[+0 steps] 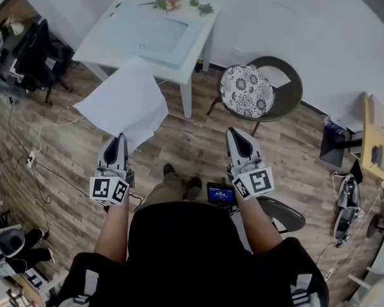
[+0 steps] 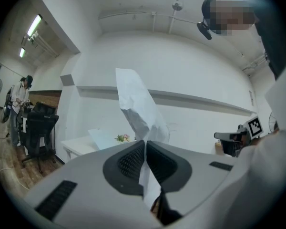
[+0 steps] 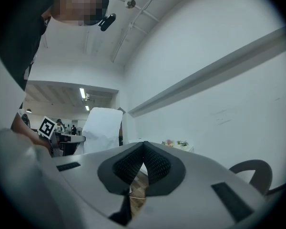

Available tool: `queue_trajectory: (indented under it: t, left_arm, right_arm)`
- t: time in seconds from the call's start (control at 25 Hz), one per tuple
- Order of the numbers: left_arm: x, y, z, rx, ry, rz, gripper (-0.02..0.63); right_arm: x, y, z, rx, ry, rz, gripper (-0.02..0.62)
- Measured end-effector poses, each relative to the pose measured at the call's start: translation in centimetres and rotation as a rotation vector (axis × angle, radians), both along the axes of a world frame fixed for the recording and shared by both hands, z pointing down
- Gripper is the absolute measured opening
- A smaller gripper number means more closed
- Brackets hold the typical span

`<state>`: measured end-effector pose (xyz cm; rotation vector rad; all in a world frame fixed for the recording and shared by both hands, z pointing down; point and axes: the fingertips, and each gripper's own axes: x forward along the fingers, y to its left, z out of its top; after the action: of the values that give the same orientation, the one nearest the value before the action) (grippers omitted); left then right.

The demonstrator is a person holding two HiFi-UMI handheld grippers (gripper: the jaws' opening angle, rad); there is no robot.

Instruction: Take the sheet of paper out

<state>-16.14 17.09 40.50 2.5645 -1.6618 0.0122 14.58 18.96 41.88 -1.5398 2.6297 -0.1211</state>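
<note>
A white sheet of paper (image 1: 125, 101) hangs in the air in front of the white table (image 1: 96, 51), pinched at its near corner by my left gripper (image 1: 120, 137). In the left gripper view the sheet (image 2: 138, 104) rises from between the pads, which are pressed together on it. My right gripper (image 1: 235, 133) is held level to the right, apart from the paper, its jaws shut with nothing between them. In the right gripper view the sheet (image 3: 101, 130) shows at the left, beyond the left gripper's marker cube (image 3: 47, 126).
The table carries a clear folder (image 1: 144, 34) and flowers (image 1: 169, 2) at its far edge. A round chair with a patterned cushion (image 1: 246, 90) stands to the right. A black office chair (image 1: 35, 56) and floor cables (image 1: 32, 158) lie to the left, on wooden flooring.
</note>
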Motion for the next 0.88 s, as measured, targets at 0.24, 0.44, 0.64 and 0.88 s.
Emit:
queue_trajectory:
  t: [0.24, 0.44, 0.64, 0.88]
  left_arm:
    - [-0.3, 1.1, 1.2, -0.015, 0.009, 0.036, 0.015]
    - [-1.5, 0.9, 1.6, -0.016, 0.014, 0.049, 0.015]
    - [-3.5, 1.3, 1.9, -0.008, 0.011, 0.049, 0.015]
    - [-5.6, 2.2, 2.5, -0.008, 0.017, 0.035, 0.015]
  right_arm:
    - [-1.4, 1.5, -0.1, 0.009, 0.012, 0.014, 0.009]
    - [-2.6, 1.0, 0.0, 0.004, 0.032, 0.027, 0.009]
    - [-4.2, 0.3, 1.3, -0.035, 0.018, 0.049, 0.009]
    - [-6.8, 0.2, 2.1, -0.048, 0.050, 0.016, 0.009]
